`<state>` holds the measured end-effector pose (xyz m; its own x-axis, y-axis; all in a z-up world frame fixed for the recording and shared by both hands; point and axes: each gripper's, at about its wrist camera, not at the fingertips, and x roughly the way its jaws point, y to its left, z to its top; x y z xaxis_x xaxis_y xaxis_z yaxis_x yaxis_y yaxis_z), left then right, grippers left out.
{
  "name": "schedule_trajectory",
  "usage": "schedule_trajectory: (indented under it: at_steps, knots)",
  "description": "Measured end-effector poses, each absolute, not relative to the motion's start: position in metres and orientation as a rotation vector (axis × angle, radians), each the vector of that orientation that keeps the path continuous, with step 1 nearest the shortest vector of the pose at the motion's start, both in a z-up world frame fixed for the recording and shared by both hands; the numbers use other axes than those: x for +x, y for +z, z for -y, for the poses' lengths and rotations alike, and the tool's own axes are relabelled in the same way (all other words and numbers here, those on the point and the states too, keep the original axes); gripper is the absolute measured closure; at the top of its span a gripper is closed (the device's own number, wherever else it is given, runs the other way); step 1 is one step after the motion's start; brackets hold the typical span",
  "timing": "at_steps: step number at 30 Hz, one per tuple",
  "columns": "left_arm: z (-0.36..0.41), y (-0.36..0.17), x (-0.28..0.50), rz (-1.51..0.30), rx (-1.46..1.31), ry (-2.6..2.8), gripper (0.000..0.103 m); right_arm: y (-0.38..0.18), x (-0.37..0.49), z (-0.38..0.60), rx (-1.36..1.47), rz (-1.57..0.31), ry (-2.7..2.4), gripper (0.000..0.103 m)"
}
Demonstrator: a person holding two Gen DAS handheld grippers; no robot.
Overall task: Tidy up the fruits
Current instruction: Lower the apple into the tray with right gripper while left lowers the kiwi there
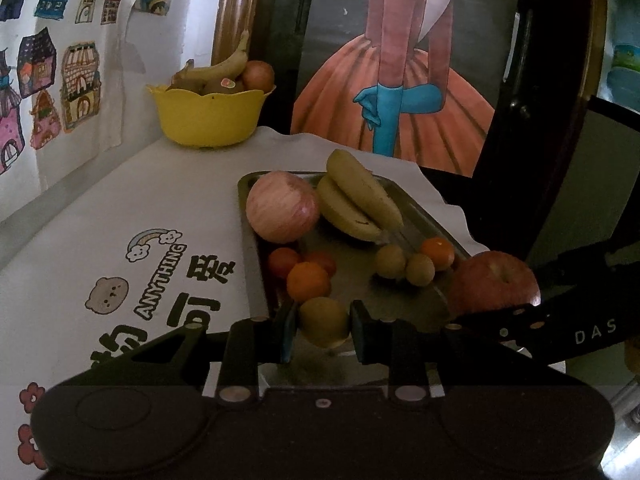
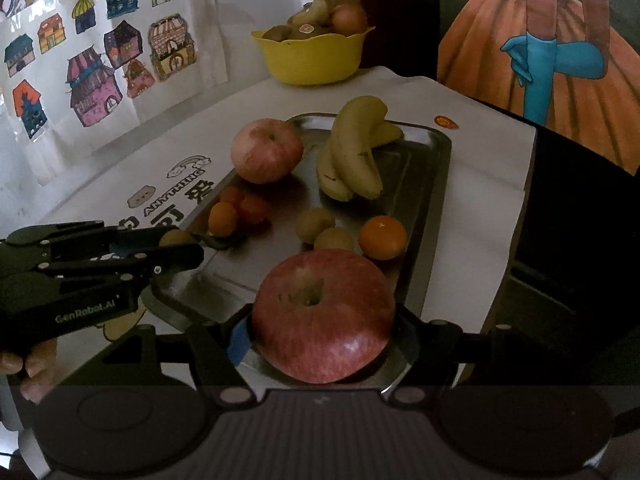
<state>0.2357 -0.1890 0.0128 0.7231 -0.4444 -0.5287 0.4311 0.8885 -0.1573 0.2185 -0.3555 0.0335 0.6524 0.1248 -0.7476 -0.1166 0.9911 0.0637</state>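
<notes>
Red apple point(image 2: 323, 316) is sitting clamped in the right gripper point(image 2: 320, 332) above the metal tray point(image 2: 432, 168); the left gripper point(image 1: 324, 326) is pinching a small yellowish fruit point(image 1: 324, 320). Released carelessly, either could be rolling into the oranges point(image 2: 382, 237) ahead.

A white printed paper sheet point(image 2: 480, 184) is spread over the desk. House drawings point(image 2: 100, 56) are pinned on the wall left of the sheet. A painting of an orange gown and blue gloves point(image 1: 392, 92) is propped behind the sheet.
</notes>
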Motion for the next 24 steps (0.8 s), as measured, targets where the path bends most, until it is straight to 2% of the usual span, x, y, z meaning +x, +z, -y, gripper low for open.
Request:
schedule_trajectory:
  at_steps: [24]
  knots:
    - [0.18,0.008,0.249,-0.597,-0.052,-0.517,0.073,0.026,0.219,0.347,0.054,-0.793,0.09,0.028]
